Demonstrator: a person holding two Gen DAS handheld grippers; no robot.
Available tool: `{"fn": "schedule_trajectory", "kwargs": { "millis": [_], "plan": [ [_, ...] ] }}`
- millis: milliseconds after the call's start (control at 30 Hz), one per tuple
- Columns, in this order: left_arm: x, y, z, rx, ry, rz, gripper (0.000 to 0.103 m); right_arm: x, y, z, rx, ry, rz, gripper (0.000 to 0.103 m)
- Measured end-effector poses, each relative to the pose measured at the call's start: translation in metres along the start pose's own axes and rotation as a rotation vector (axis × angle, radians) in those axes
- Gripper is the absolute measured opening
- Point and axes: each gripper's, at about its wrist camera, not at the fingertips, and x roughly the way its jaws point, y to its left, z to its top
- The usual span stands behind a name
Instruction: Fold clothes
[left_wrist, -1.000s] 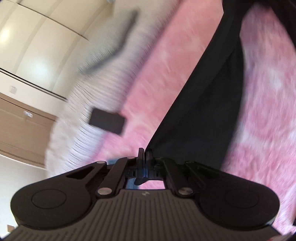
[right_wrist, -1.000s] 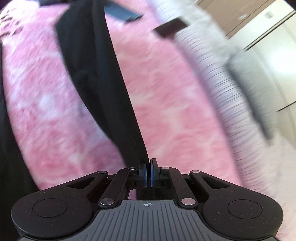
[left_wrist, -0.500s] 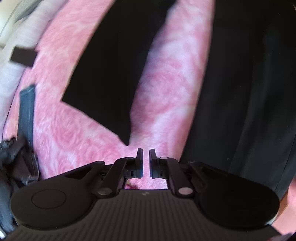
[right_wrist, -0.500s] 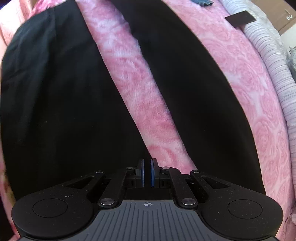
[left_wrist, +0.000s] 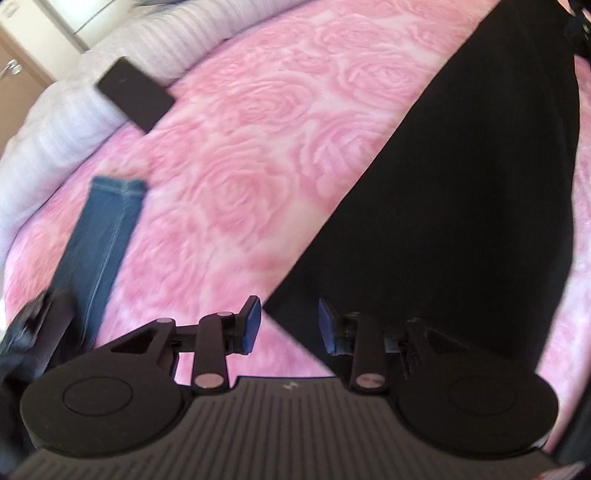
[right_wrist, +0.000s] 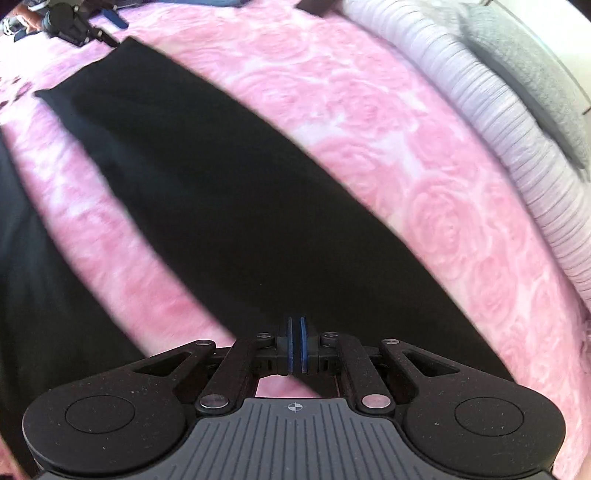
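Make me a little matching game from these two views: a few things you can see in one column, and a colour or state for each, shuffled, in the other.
Things:
1. blanket
2. jeans leg
3. left claw
4. right claw

Colour or state:
A. shut on the black garment
B. pink, with a rose pattern
C. open, nothing pinched
D. blue denim, lying flat

Pairs: 1-B, 2-D, 3-C, 4-A

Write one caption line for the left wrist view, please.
Left gripper, just opened, above a corner of the black garment lying on the pink rose blanket.
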Motion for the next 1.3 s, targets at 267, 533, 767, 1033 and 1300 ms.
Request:
{"fn": "schedule_trajectory", "kwargs": {
  "millis": [267,533,767,1033,1300],
  "plan": [
    [0.029,0.005,0.013,0.075,0.051,-0.100,0.032,0.011,-0.031,-0.005,0.084,0.037,-0.051,0.004],
    [0.006,0.010,0.022,0.066,0.039,-0.059,0.009,0.016,-0.065,-0.012,0.165,0.009,-0.062,0.000],
    [0.001,0.024,0.037,0.023,0.038,0.031,0.009,0.018,-0.097,-0.010,0.165,-0.010,-0.156,0.093],
    [0.020,0.016,0.039,0.041,0.105,0.028,0.009,0.028,-0.141,-0.024,0.124,0.048,-0.213,0.093],
    [0.025,-0.003,0.046,0.042,0.182,0.100,0.009,0.014,-0.212,-0.106,0.203,0.104,-0.339,0.093]
  ]
}}
